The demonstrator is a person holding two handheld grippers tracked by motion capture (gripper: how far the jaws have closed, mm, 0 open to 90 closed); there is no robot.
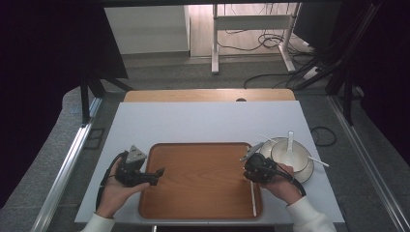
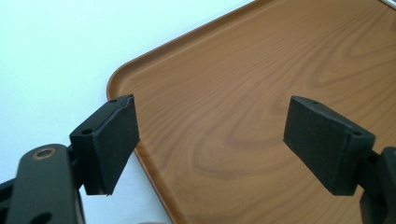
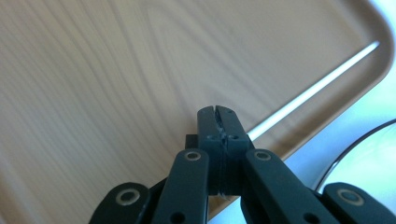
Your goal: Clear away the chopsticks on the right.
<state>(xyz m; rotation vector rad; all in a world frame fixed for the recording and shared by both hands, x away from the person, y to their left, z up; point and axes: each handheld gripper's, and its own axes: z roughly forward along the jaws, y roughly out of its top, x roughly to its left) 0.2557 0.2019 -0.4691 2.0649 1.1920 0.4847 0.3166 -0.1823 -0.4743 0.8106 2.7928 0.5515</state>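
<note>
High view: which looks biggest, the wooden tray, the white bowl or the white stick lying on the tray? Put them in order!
1. Wooden tray, by far the largest.
2. White bowl, stacked on a plate beside the tray.
3. White stick, long but very thin, lying along the tray's right edge.

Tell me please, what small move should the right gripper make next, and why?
Probably open the right gripper and lower it over the white stick lying along the tray's right edge. Its jaws are shut with nothing visible between them, close above the stick, while the left gripper waits open over the tray.
</note>
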